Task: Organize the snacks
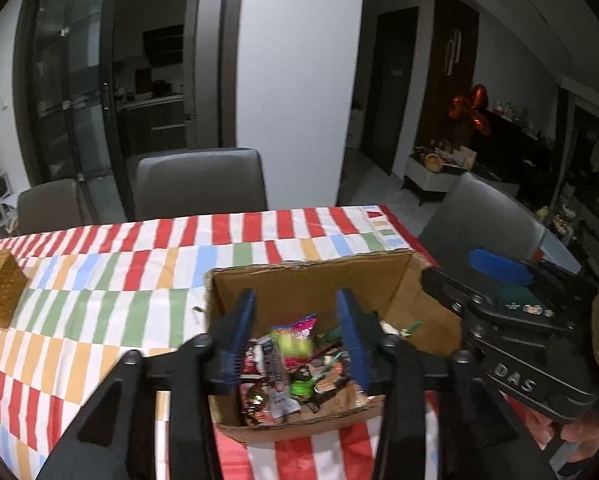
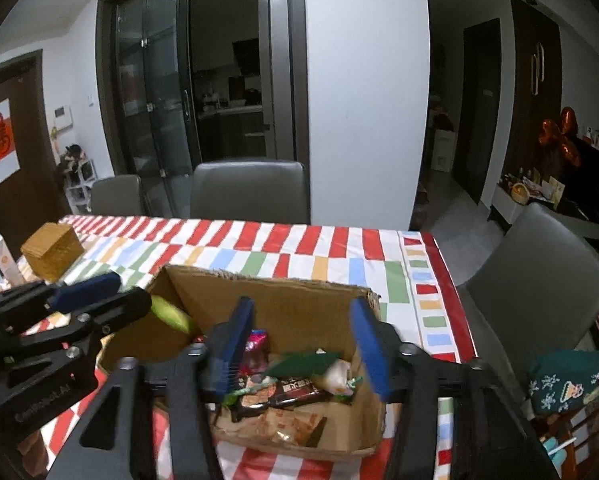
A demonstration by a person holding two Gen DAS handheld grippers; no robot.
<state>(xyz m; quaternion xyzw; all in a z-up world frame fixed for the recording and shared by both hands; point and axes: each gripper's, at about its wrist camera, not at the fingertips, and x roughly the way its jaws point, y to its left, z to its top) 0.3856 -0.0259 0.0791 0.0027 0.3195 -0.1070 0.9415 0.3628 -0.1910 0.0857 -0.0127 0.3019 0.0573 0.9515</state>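
I'm in somebody's home here, dining room of an apartment by the look of it. The tabletop (image 2: 299,248) has a striped red, green, blue and orange cloth, with grey padded dining chairs (image 2: 249,192) pulled up around it. Behind them, dark-framed glass sliding doors (image 2: 151,92) open onto a kitchen with counters and cabinets (image 2: 235,120). There's a red paper good-luck poster (image 2: 1,142) on a brown door, foil balloons (image 2: 559,136) by a cluttered sideboard (image 2: 539,196), and a hallway with dark wooden doors (image 2: 479,108).
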